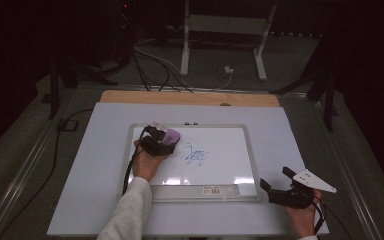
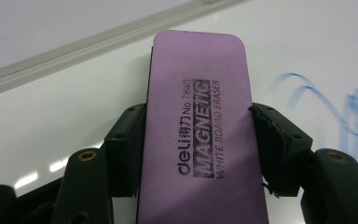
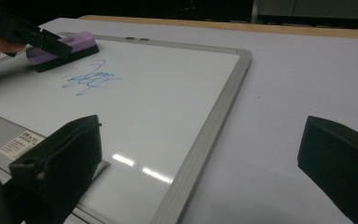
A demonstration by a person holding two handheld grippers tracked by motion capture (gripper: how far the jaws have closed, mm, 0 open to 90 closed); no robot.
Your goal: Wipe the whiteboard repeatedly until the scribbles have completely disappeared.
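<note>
A purple whiteboard eraser (image 2: 198,126) printed "MAGNETIC WHITE BOARD ERASER" is clamped between the jaws of my left gripper (image 1: 164,140). It rests at the upper left of the whiteboard (image 1: 230,172), just left of a blue scribble (image 1: 196,157). In the right gripper view the eraser (image 3: 65,49) lies flat on the board beside the scribble (image 3: 89,78). My right gripper (image 1: 279,181) stands open at the board's lower right corner, nothing between its jaws, which straddle the board's frame (image 3: 205,140).
The whiteboard lies on a pale sheet (image 1: 95,170) over a wooden table (image 1: 190,98). A label strip (image 1: 215,190) runs along the board's bottom frame. Cables (image 1: 150,70) and a white stand (image 1: 225,35) occupy the dark floor behind.
</note>
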